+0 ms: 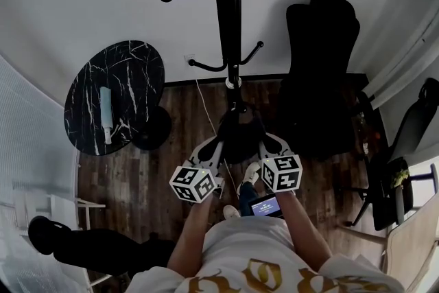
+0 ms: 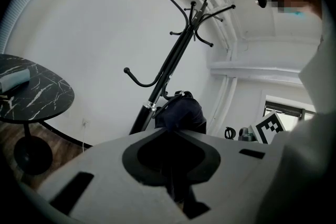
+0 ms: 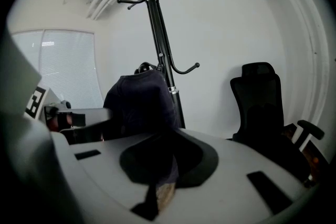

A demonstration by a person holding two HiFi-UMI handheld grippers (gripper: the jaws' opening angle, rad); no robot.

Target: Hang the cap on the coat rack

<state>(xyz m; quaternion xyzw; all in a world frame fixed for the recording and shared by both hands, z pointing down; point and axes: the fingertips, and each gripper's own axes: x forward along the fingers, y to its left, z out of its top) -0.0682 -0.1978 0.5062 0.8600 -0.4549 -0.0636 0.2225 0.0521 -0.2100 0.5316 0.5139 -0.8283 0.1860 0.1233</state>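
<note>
The dark navy cap (image 1: 237, 136) hangs between my two grippers, just in front of the foot of the black coat rack (image 1: 227, 17). My left gripper (image 1: 218, 149) is shut on the cap's left side and my right gripper (image 1: 264, 145) is shut on its right side. In the left gripper view the cap (image 2: 181, 113) bunches up from the left gripper (image 2: 174, 162), with the coat rack (image 2: 170, 68) leaning behind it. In the right gripper view the cap (image 3: 140, 102) rises from the right gripper (image 3: 159, 168), beside the rack's pole (image 3: 160, 44). The rack's hooks are bare.
A round black marble table (image 1: 130, 79) with a pale oblong object (image 1: 105, 113) stands at the left. A black office chair (image 1: 322, 72) stands to the right of the rack. A white cable (image 1: 204, 103) runs down from the wall socket. A small lit screen (image 1: 265, 205) sits below my right gripper.
</note>
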